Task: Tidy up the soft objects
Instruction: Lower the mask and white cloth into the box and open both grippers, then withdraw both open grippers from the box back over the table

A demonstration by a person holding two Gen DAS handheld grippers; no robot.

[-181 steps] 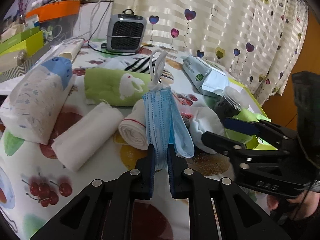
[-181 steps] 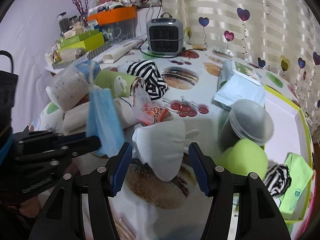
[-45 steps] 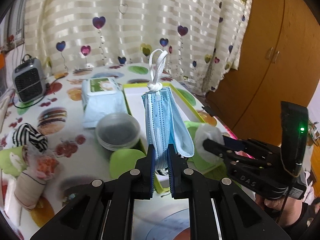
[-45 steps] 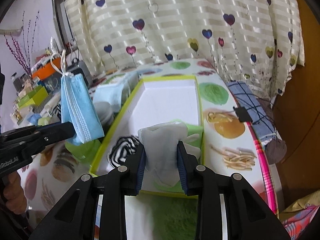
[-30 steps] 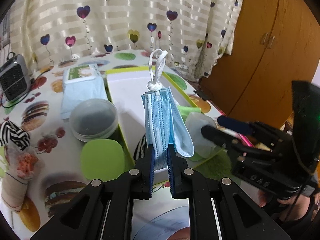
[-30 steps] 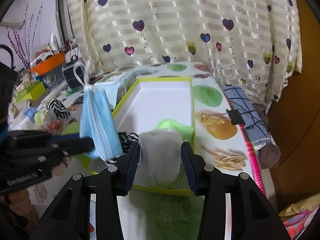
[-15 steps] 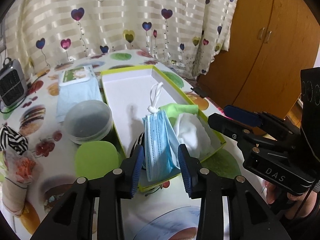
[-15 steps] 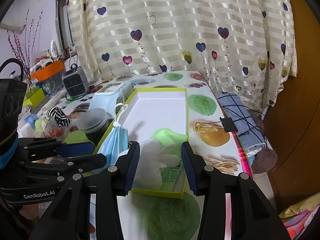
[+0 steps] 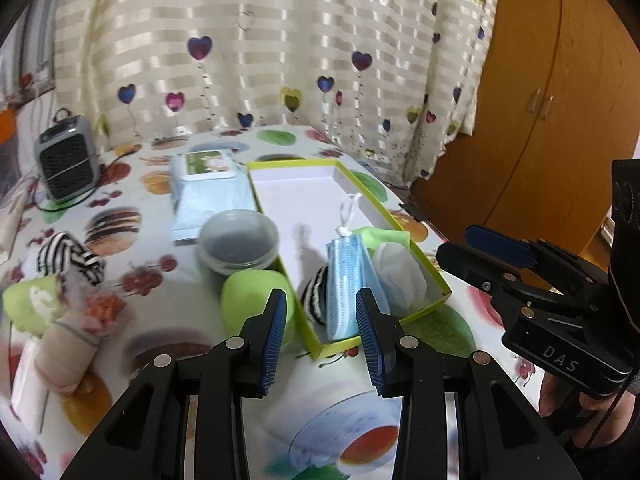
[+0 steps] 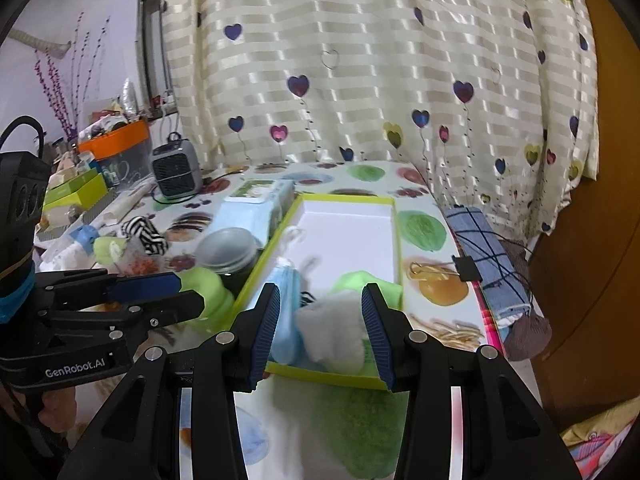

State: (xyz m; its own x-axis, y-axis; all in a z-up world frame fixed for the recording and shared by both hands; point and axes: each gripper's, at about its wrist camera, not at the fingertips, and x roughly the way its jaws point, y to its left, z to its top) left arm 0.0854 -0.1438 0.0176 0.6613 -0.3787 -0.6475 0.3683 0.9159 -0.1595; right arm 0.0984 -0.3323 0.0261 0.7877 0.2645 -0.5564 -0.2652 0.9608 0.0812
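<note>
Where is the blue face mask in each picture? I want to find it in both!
Left wrist view: the blue face mask stands low in the middle, in the near end of the green-edged box, seen between the open left gripper fingers.
Right wrist view: the mask is low, left of centre, in the same box corner.
Shared landmark: the grey heater by the curtain.
</note>
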